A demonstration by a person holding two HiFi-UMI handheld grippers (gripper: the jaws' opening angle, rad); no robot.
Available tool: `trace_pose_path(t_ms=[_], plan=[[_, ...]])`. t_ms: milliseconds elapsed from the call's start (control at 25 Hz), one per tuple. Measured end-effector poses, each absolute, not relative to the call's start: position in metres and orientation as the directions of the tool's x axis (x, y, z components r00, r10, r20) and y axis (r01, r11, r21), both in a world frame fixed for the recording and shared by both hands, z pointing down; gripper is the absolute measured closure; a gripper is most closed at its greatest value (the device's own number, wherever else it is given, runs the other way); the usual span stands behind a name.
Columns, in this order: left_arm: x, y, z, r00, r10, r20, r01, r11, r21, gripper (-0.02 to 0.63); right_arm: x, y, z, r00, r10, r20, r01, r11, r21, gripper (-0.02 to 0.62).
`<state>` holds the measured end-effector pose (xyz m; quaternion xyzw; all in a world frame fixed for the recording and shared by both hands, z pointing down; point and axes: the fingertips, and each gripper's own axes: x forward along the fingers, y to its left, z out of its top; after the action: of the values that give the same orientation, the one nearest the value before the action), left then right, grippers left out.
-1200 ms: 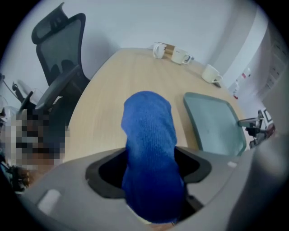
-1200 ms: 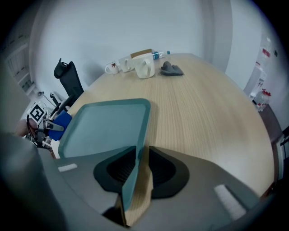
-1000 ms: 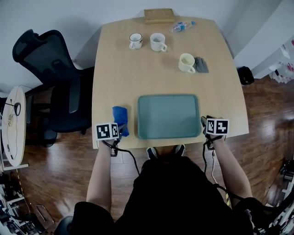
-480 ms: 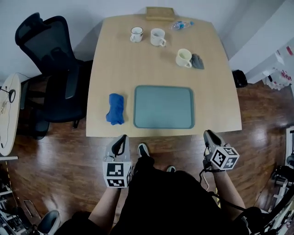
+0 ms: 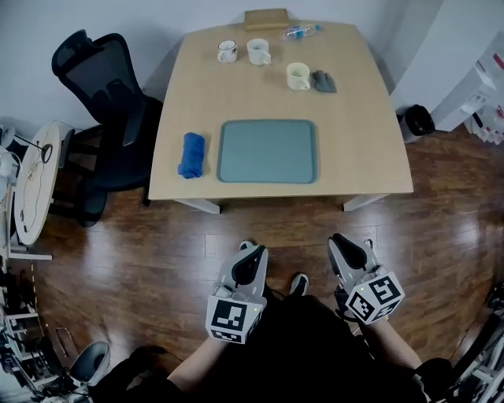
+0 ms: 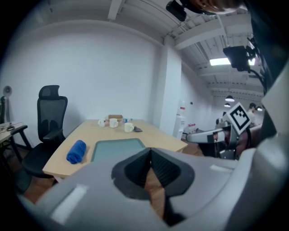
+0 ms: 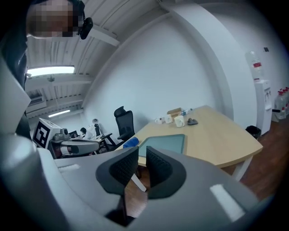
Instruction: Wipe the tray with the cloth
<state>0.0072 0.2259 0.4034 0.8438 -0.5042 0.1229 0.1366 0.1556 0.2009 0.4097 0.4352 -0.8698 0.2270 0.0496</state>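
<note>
Left gripper (image 5: 252, 253) is shut and empty; right gripper (image 5: 344, 244) has jaws just narrowed to a small gap, holding nothing. The blue cloth (image 5: 191, 154) lies at 9 o'clock of the tray (image 5: 268, 151).

From here I see a dark wood-plank floor (image 5: 157, 268) across the lower half of the head view, and a light wooden table (image 5: 362, 157) at upper centre against a white wall (image 5: 79, 16). A black office chair (image 5: 102, 79) stands beside the table's left edge, with a small round side table (image 5: 35, 185) at far left. In the right gripper view a strip light (image 7: 49, 71) glows at upper left.
</note>
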Motion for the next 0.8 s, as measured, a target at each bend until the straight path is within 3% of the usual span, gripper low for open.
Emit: trace_pose_path(t_ms=[280,800], plan=[[0.007,0.251,0.399,0.501,-0.795,0.341,-0.861,-0.499,0.103,0.604,0.136,0.221,0.382,-0.590,-0.781,0.205,-0.805,0.546,-0.234,0.538],[-0.060,0.260,0.389,0.508,-0.803,0.312,-0.861,-0.471,0.190,0.604,0.065,0.235,0.370,-0.593,-0.774,0.223,-0.805,0.571,-0.160,0.540]])
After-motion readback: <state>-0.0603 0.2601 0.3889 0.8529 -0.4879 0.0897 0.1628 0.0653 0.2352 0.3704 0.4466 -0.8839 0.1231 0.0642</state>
